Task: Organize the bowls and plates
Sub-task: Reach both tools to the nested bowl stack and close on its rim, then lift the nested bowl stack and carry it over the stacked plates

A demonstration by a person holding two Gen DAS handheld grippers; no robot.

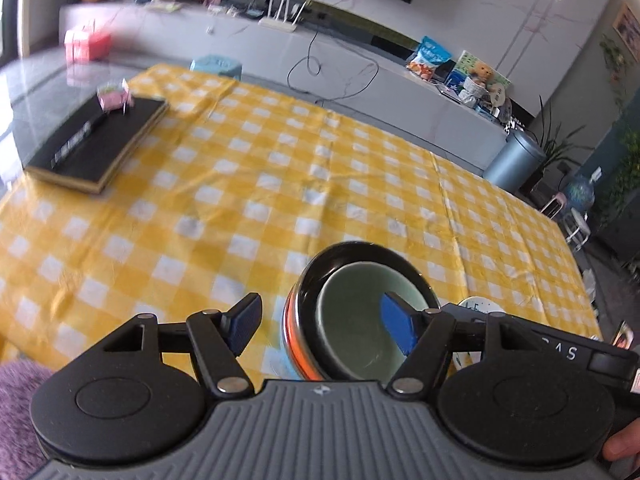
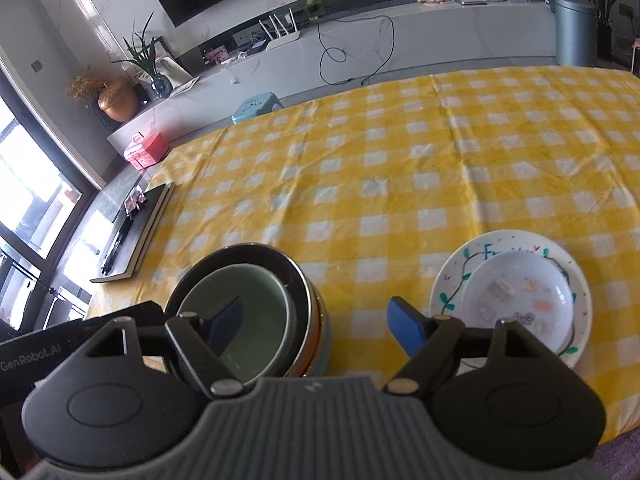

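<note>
The left claw (image 1: 326,326) stands wide open at the bottom of the left wrist view, holding nothing; its blue pads (image 1: 245,322) are clear of the bowl stack behind them. That stack sits low and right of centre: a pale green bowl (image 1: 352,320) nested in a black bowl (image 1: 320,264), with an orange band and a light blue bowl below. A white plate's edge (image 1: 476,305) peeks out just right of the stack.

The right claw (image 2: 316,326) is also wide open and empty. In its view the bowl stack (image 2: 256,280) lies at lower left, partly behind the left finger, and a white decorated plate (image 2: 460,268) carrying a smaller white dish (image 2: 520,292) sits at lower right, apart from the stack.

Everything rests on the worktop under a yellow checked cloth (image 2: 380,168). A black book (image 1: 96,144) lies at the upper left of the left view, with a small pink item (image 1: 114,96) on top.
</note>
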